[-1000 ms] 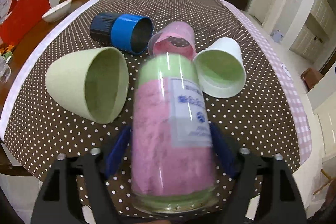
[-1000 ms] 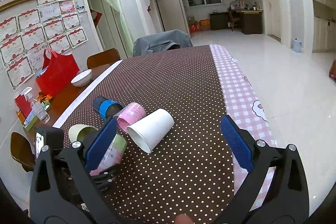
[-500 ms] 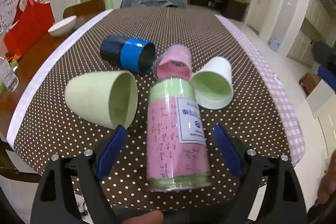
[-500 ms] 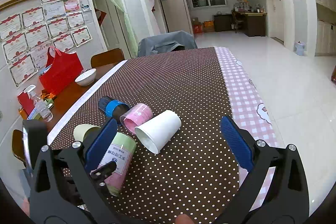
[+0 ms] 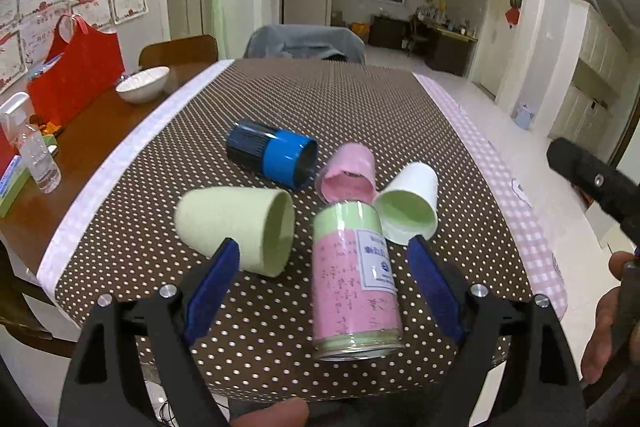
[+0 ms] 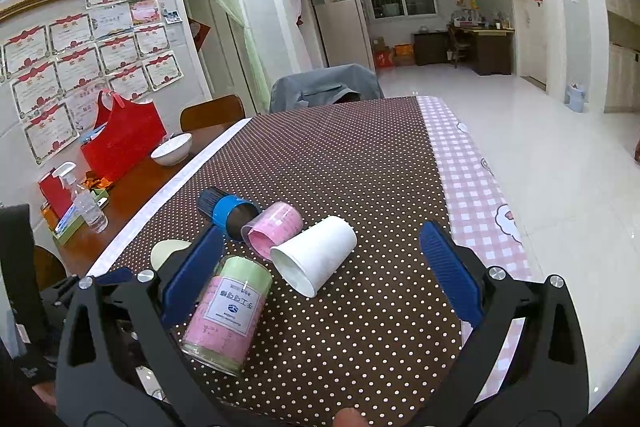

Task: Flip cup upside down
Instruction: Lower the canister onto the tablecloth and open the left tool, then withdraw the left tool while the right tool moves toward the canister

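Observation:
A clear cup with a pink and green paper sleeve (image 5: 356, 279) stands upside down on the dotted tablecloth near the front edge; it also shows in the right wrist view (image 6: 226, 313). My left gripper (image 5: 324, 287) is open, its blue pads apart on either side of the cup and drawn back from it. My right gripper (image 6: 320, 275) is open and empty above the table. Behind lie a light green cup (image 5: 236, 227), a blue cup (image 5: 272, 157), a pink cup (image 5: 350, 175) and a white cup (image 5: 408, 203), all on their sides.
The brown dotted tablecloth (image 5: 320, 99) has a pink checked border (image 6: 472, 179) on the right. On bare wood at the left are a white bowl (image 5: 142, 89), a red bag (image 5: 76, 75) and a spray bottle (image 5: 34, 151). A covered chair (image 5: 304, 43) stands at the far end.
My left gripper opened, let go of the pink and green cup and pulled back; the cup now stands upside down on the table. The right gripper rose slightly.

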A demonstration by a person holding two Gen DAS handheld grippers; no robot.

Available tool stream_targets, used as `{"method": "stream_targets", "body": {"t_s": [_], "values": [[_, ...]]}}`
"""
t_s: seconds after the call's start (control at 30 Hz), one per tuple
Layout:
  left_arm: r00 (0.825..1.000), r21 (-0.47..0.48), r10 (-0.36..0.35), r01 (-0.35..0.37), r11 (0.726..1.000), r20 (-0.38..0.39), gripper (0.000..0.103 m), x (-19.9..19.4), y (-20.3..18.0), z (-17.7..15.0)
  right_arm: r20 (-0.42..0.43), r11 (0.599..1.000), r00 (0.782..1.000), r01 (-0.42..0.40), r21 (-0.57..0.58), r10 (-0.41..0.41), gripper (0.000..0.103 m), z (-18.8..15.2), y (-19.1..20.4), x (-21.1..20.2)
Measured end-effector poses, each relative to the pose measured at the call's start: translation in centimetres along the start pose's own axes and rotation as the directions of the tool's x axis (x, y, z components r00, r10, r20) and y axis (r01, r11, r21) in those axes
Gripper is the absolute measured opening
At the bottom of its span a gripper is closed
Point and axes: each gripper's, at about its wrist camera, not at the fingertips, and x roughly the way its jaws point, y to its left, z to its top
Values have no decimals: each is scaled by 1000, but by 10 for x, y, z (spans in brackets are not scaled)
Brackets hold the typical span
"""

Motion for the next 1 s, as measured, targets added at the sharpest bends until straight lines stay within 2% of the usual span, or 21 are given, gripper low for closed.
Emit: {"method": "stream_targets", "body": {"t_s": [0.37, 1.0], "values": [[997, -2, 45, -44, 999, 56, 84, -19, 16, 6, 0, 1000, 1000, -22, -12, 22, 97, 2, 10, -2], [979, 28, 121, -127, 991, 163, 84, -52, 20, 9, -19, 998, 998, -52, -28, 51, 97, -5, 23, -3]]}}
